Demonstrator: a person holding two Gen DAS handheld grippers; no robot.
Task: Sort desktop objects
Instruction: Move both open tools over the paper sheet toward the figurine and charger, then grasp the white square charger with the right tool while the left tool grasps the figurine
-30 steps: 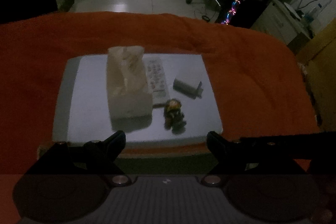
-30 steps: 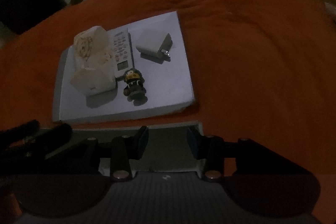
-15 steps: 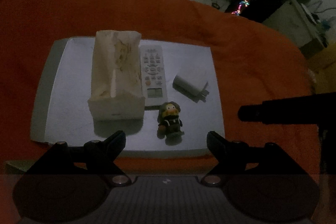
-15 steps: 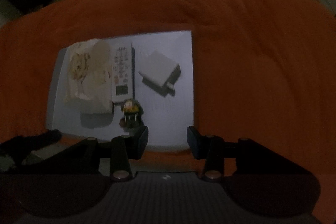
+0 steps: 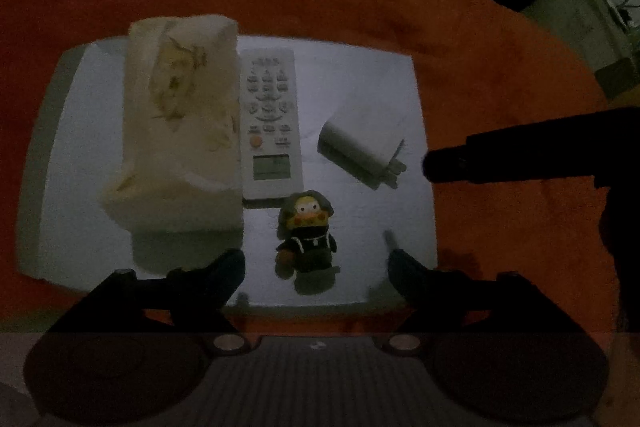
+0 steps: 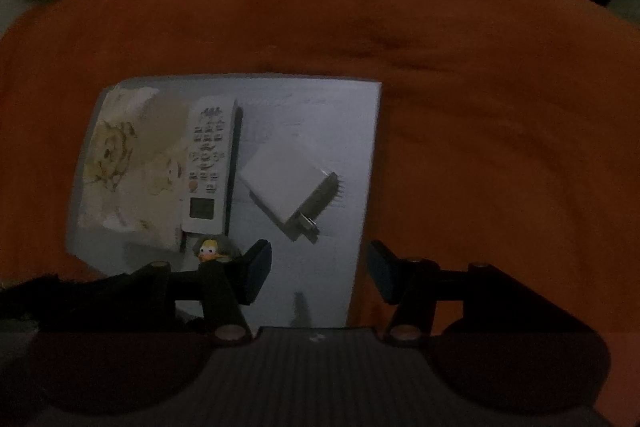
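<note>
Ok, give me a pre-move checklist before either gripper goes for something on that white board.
1. Left gripper open, empty: ok.
2. Right gripper open, empty: ok.
3. Figurine upright, between the left fingers' line: ok.
4. Charger ahead of right gripper, apart from remote: ok.
5. Remote apart from tissue pack: not ok, they lie edge to edge.
6. White board flat on the orange cloth: cannot tell.
</note>
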